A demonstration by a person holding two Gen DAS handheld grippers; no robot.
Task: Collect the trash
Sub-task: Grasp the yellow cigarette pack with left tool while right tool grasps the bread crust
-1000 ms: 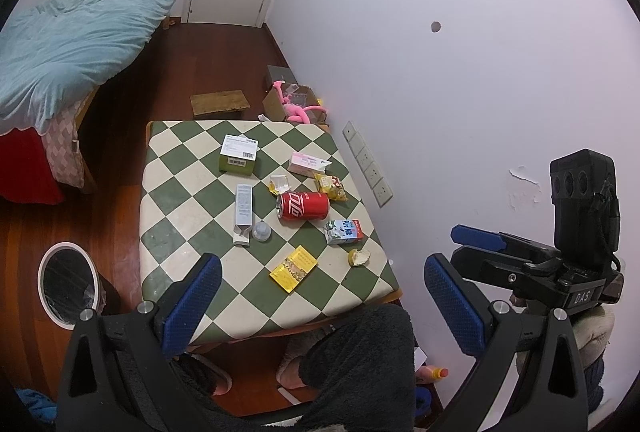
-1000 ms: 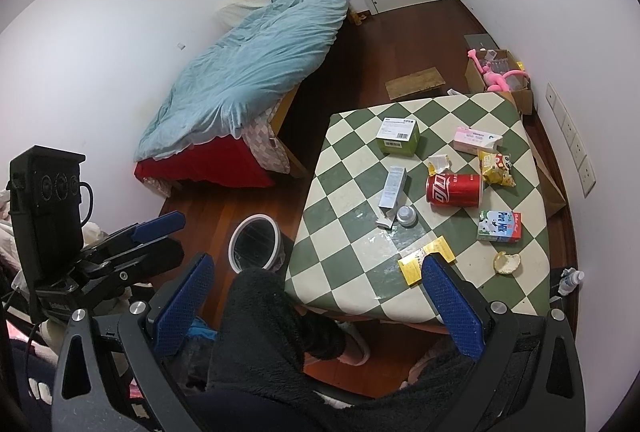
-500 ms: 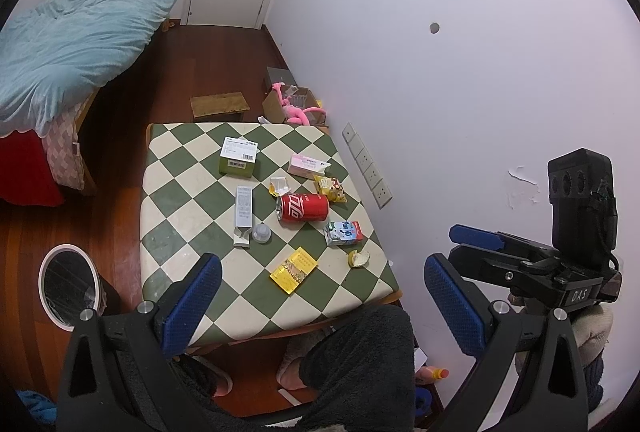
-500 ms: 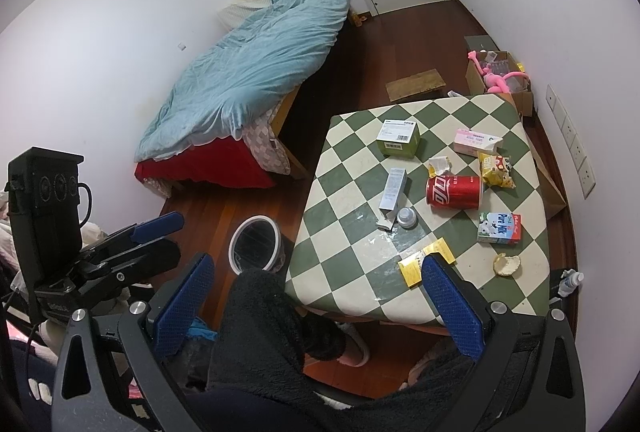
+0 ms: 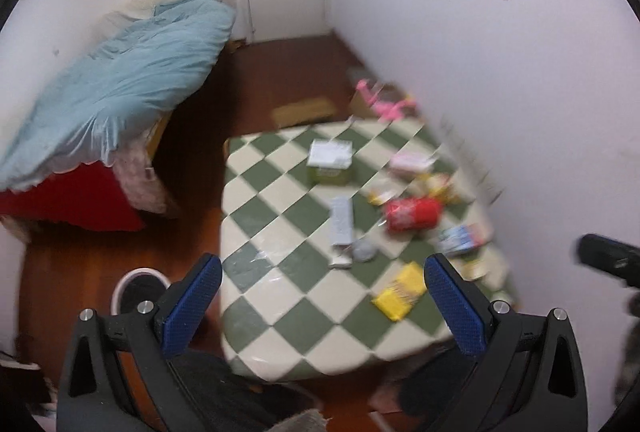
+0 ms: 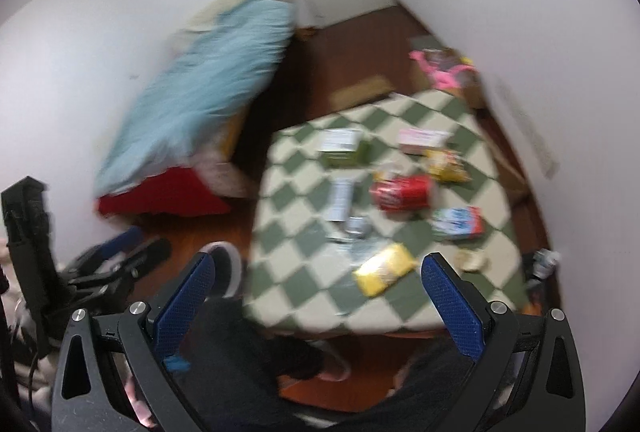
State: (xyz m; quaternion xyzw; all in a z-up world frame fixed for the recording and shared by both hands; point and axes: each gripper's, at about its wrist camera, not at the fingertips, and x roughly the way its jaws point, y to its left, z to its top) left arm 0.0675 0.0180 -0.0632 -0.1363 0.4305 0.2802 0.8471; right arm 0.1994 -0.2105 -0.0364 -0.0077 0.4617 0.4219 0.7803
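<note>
A green-and-white checkered table (image 5: 280, 312) (image 6: 288, 252) holds trash: a red can (image 5: 414, 213) (image 6: 402, 191), a yellow wrapper (image 5: 400, 292) (image 6: 384, 268), a green box (image 5: 330, 161) (image 6: 344, 147), a small carton (image 5: 464, 238) (image 6: 458, 224), a grey tube box (image 5: 342, 222) (image 6: 340, 197), a pink pack (image 5: 410, 161) (image 6: 420, 139) and a yellow snack bag (image 6: 446, 163). My left gripper (image 5: 320, 308) is open and empty, high above the table's near edge. My right gripper (image 6: 318, 308) is open and empty above the same edge. Both views are blurred.
A white-rimmed bin (image 5: 138, 288) (image 6: 228, 264) stands on the wood floor left of the table. A bed with a blue duvet (image 5: 120, 87) (image 6: 208, 83) lies at the left. A box with a pink toy (image 5: 384, 103) (image 6: 444, 71) sits beyond the table by the wall.
Both grippers have swung forward and dropped closer to the table, so it looks larger and blurred. Both stay open. The trash has not moved.
</note>
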